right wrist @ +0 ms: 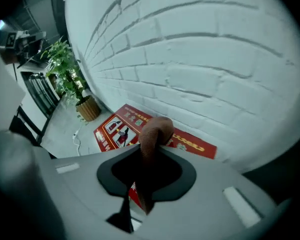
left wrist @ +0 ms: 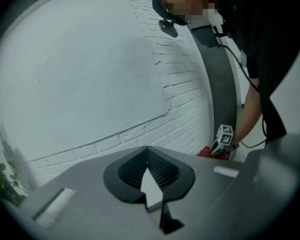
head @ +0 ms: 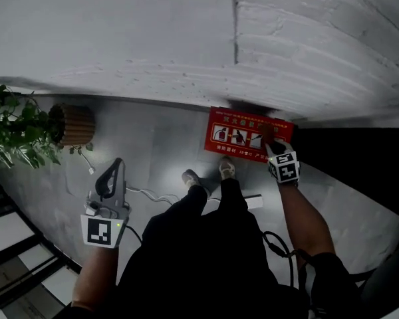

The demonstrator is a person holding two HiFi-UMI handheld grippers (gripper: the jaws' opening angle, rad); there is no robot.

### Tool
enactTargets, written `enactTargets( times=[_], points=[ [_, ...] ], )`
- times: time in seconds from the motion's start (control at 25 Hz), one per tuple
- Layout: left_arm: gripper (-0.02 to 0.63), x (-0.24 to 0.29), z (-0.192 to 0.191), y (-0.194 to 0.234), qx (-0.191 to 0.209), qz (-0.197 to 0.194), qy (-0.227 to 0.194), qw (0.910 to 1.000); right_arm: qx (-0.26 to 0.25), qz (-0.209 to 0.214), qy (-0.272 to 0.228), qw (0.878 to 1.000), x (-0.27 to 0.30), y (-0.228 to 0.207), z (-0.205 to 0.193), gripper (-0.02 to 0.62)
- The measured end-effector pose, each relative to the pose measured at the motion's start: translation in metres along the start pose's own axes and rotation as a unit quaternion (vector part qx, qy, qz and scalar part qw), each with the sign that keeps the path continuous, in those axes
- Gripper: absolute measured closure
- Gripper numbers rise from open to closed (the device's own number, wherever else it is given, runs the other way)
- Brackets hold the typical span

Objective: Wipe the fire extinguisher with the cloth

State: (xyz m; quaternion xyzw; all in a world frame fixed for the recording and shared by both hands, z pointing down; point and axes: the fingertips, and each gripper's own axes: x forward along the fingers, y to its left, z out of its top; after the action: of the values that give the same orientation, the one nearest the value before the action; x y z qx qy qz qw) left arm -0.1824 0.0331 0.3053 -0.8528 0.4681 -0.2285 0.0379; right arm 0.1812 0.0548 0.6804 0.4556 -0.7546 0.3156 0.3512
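Where the white-painted brick wall (head: 153,38) meets the grey floor (head: 153,145), a red fire extinguisher box (head: 243,135) printed with pictograms is set against the wall's foot. The right gripper (head: 272,145) is held over the box's right end, its jaws clenched on a brown cloth (right wrist: 151,134) that bulges above the tips. The left gripper (head: 115,168) is held well apart from the box, on the left over bare floor; its jaw tips are seen to meet, with nothing between them. A potted plant (head: 16,131) in a wicker pot (head: 72,125) is noted by the wall on the left. A white cable (head: 149,195) is trailed across the floor. A dark panel (head: 359,151) is seen to the right of the box.
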Motion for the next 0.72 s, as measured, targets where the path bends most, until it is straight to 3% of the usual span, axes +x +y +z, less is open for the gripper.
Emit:
enactTargets(
  times=[0.16, 0.28, 0.32, 0.4, 0.48, 0.52, 0.6, 0.72],
  points=[
    [0.606, -0.014, -0.017, -0.007, -0.068, 0.007, 0.015, 0.9975, 0.010, 0.025, 0.055, 0.998, 0.043, 0.017, 0.001, 0.502],
    [0.606, -0.016, -0.028, -0.013, -0.108, -0.009, 0.015, 0.9940, 0.036, 0.038, 0.042, 0.998, 0.041, 0.027, 0.010, 0.365],
    [0.606, -0.014, -0.031, -0.018, -0.112, -0.020, 0.012, 0.9934, 0.039, 0.046, 0.026, 0.998, 0.034, 0.033, 0.016, 0.364],
    [0.606, -0.003, -0.036, -0.029, -0.117, -0.048, -0.001, 0.9920, 0.037, 0.049, -0.031, 0.998, 0.007, 0.041, 0.037, 0.386],
    [0.606, 0.013, -0.030, -0.044, -0.121, -0.085, -0.032, 0.9885, 0.023, 0.022, -0.119, 0.992, -0.045, 0.042, 0.066, 0.491],
    [0.606, 0.023, -0.021, -0.053, -0.122, -0.106, -0.055, 0.9854, 0.013, -0.001, -0.167, 0.986, -0.079, 0.042, 0.080, 0.546],
    [0.606, 0.041, -0.002, -0.067, -0.128, -0.144, -0.100, 0.9762, -0.002, -0.044, -0.247, 0.968, -0.150, 0.043, 0.106, 0.588],
    [0.606, 0.069, 0.023, -0.078, -0.154, -0.180, -0.148, 0.9601, 0.004, -0.104, -0.320, 0.942, -0.243, 0.045, 0.136, 0.592]
  ],
)
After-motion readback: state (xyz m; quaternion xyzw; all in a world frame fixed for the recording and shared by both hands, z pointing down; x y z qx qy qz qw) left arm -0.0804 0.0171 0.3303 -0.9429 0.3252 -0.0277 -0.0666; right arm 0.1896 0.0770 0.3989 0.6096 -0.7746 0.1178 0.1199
